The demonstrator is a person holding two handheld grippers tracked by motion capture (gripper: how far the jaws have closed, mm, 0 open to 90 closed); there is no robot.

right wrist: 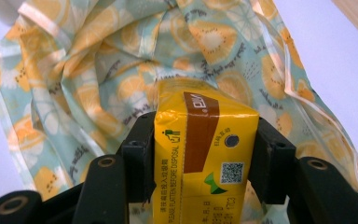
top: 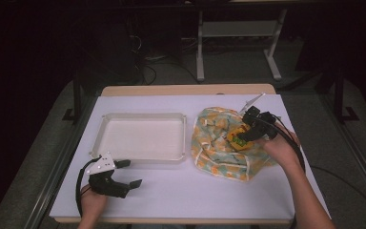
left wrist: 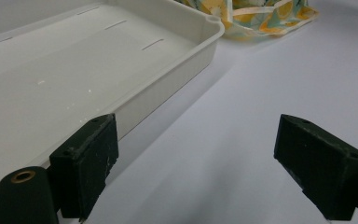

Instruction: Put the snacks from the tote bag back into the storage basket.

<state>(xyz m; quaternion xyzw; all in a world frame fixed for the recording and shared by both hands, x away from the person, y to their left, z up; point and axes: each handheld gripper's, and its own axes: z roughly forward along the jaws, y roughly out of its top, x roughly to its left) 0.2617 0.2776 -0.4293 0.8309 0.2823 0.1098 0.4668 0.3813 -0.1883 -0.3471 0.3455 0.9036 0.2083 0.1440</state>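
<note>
A yellow and brown drink carton (right wrist: 200,177) stands between the black jaws of my right gripper (right wrist: 204,142), whose pads press on both its sides. Beneath and behind it lies a crumpled cloth bag (right wrist: 98,70) printed with orange slices on pale green. From above, the right gripper (top: 246,135) holds the carton (top: 238,140) over the middle of the bag (top: 217,152) on the right of the table. My left gripper (top: 132,172) rests near the front left, open and empty. Its jaws (left wrist: 196,163) stand wide apart over the white surface beside the tray (left wrist: 186,60).
An empty white plastic tray (top: 143,116) lies left of centre, close to the bag. The white sheet (top: 195,191) covering the table is bare in front of both. A wooden table edge (top: 186,89) shows at the back; dark floor and a stand lie beyond.
</note>
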